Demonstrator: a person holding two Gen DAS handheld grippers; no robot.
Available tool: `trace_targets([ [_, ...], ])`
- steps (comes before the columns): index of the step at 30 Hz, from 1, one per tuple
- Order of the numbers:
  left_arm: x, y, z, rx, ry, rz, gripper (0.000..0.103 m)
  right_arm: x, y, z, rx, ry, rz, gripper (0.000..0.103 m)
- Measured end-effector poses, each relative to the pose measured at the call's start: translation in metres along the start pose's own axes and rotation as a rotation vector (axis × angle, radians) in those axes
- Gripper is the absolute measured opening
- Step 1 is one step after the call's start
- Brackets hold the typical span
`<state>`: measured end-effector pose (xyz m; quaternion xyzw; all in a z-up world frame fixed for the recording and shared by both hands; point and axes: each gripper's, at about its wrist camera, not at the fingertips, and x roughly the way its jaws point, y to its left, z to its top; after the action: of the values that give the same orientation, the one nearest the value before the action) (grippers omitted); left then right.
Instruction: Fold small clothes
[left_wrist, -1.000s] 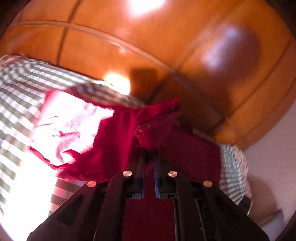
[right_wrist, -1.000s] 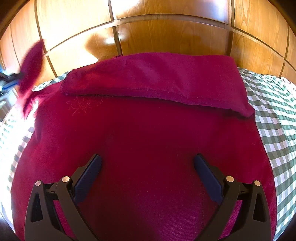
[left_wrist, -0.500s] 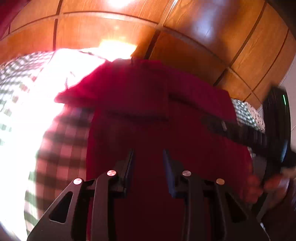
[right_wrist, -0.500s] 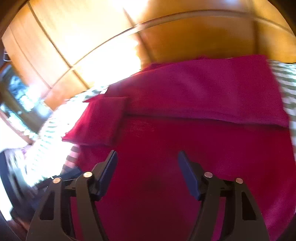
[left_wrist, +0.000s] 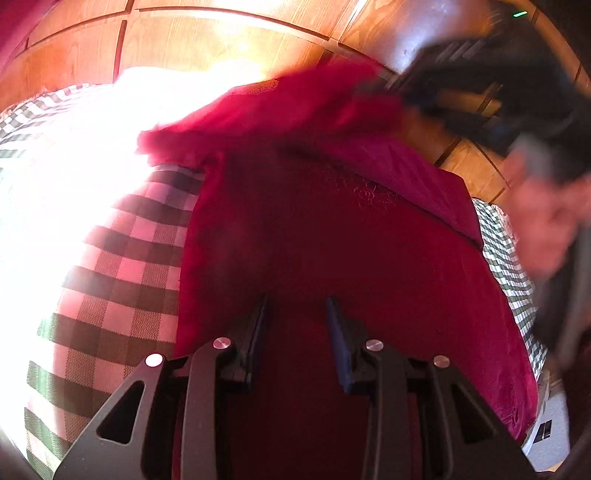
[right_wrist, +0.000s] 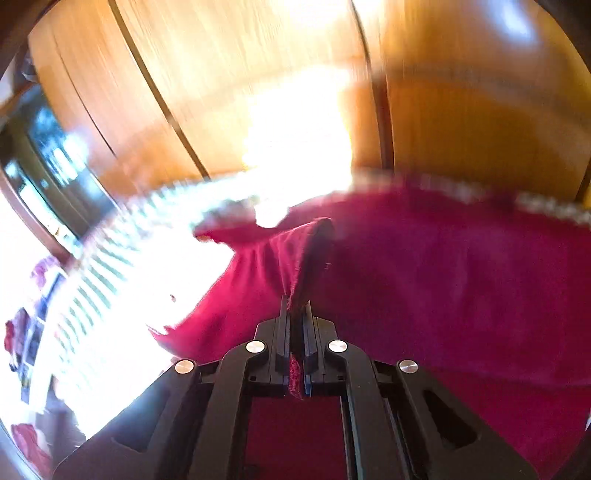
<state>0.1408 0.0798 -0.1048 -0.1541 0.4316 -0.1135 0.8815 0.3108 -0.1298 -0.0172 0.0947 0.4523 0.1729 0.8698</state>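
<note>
Right tongs clamped on a pinch of the red garment spread on the checked cloth, left tongs apart and empty over it; carry fold across evenly, keep the layer flat

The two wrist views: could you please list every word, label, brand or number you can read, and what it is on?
No readable text in either view.
Red garment: stitched floral motif, no letters.
Dark shelf at the left of the right wrist view: bright patches, too blurred to read.
Checked cloth: pattern only.
</note>
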Motion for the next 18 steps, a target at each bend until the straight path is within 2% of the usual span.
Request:
trace_targets([
  [5, -0.004, 0.001, -0.005, 0.002, -0.003, 0.000, 0.031, -0.077, -0.018, 0.042, 0.020, -0.192, 0.000, 0.004],
  [8, -0.006, -0.001, -0.006, 0.006, -0.004, 0.006, 0.031, -0.103, -0.043, 0.049, 0.050, -0.242, -0.056, 0.004],
  [13, -0.001, 0.000, -0.005, 0.007, -0.004, 0.015, 0.031, -0.124, -0.122, 0.036, 0.183, -0.247, -0.178, 0.004],
  [18, 0.002, -0.006, -0.004, 0.008, 0.005, 0.024, 0.031, -0.112, -0.197, -0.003, 0.336, -0.173, -0.304, 0.004],
])
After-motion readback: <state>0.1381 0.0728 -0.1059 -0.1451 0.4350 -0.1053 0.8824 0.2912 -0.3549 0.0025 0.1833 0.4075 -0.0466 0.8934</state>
